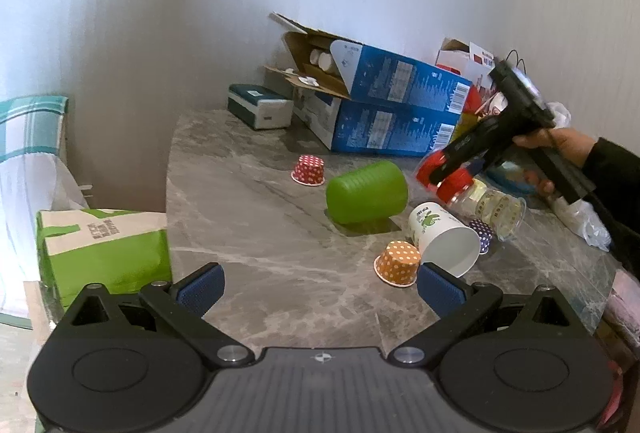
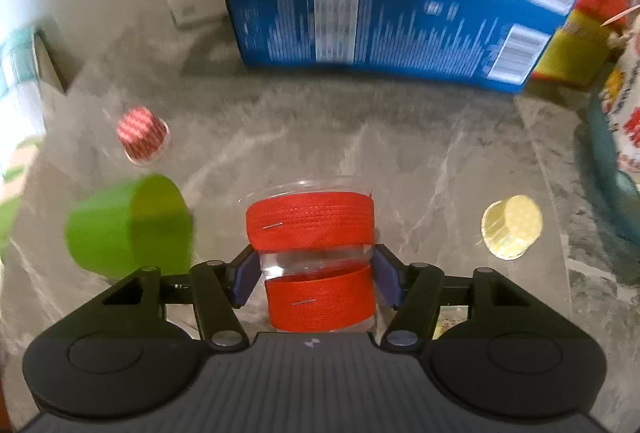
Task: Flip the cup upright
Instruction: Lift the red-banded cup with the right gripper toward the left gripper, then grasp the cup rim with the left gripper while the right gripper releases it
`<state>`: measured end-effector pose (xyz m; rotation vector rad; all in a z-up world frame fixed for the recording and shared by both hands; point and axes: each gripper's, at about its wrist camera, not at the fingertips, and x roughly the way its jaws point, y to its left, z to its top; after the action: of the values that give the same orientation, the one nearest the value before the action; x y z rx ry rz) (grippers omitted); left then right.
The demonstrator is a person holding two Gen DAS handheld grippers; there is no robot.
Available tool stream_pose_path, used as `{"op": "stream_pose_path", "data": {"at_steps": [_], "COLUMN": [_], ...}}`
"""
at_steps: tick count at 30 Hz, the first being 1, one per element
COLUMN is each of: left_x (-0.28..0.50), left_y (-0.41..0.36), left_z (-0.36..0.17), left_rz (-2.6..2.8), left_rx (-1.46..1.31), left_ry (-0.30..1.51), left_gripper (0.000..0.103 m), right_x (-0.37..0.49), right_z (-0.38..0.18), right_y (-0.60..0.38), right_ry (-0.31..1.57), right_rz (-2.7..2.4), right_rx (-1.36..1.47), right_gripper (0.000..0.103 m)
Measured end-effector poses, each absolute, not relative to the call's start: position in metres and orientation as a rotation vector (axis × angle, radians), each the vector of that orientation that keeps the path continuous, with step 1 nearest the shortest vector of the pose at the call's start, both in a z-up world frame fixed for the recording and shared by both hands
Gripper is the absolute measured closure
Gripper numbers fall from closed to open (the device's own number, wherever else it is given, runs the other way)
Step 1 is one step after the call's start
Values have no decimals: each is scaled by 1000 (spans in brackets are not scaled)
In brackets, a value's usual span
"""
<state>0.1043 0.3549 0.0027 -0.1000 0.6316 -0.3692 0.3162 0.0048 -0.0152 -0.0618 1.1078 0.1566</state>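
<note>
My right gripper (image 2: 316, 275) is shut on a clear plastic cup with two red bands (image 2: 312, 221) and holds it above the grey marble table (image 2: 400, 153). In the left wrist view that gripper (image 1: 440, 173) and its clear cup (image 1: 430, 169) hang over the table's right part. A green plastic cup (image 1: 366, 193) lies on its side mid-table; it also shows in the right wrist view (image 2: 128, 225). A white paper cup with a green print (image 1: 444, 237) lies on its side. My left gripper (image 1: 318, 283) is open and empty, low over the near table.
Small dotted paper cups sit on the table: red (image 1: 308, 169), orange (image 1: 398, 263), blue (image 1: 482, 233) and yellow (image 2: 512, 227). A clear jar (image 1: 492, 209) lies on its side. Stacked blue boxes (image 1: 384, 113) line the back wall. A green bag (image 1: 104, 249) stands left of the table.
</note>
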Motion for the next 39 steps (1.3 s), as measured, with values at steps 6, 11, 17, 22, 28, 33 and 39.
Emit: {"op": "stream_pose_path", "data": {"at_steps": [6, 11, 17, 22, 28, 33, 39], "left_x": [95, 87, 81, 72, 72, 82, 98], "left_y": [358, 357, 369, 374, 370, 353, 331], "left_z": [8, 10, 5, 1, -9, -13, -12], "left_rz": [-387, -422, -466, -455, -500, -512, -536], "left_rx": [-131, -156, -244, -259, -347, -352, -377], "left_ry": [619, 631, 671, 716, 867, 966, 1054], "left_gripper": [0, 0, 0, 0, 0, 0, 4], "right_x": [271, 205, 126, 92, 82, 77, 65], "right_z": [40, 72, 67, 25, -15, -28, -39], "right_y": [3, 12, 28, 41, 58, 71, 74], "right_ry": [980, 911, 890, 962, 1056, 1075, 1081], "right_rz": [173, 226, 239, 236, 272, 285, 283], "right_rx": [17, 99, 162, 218, 300, 281, 255], "right_gripper": [42, 41, 41, 41, 41, 40, 36]}}
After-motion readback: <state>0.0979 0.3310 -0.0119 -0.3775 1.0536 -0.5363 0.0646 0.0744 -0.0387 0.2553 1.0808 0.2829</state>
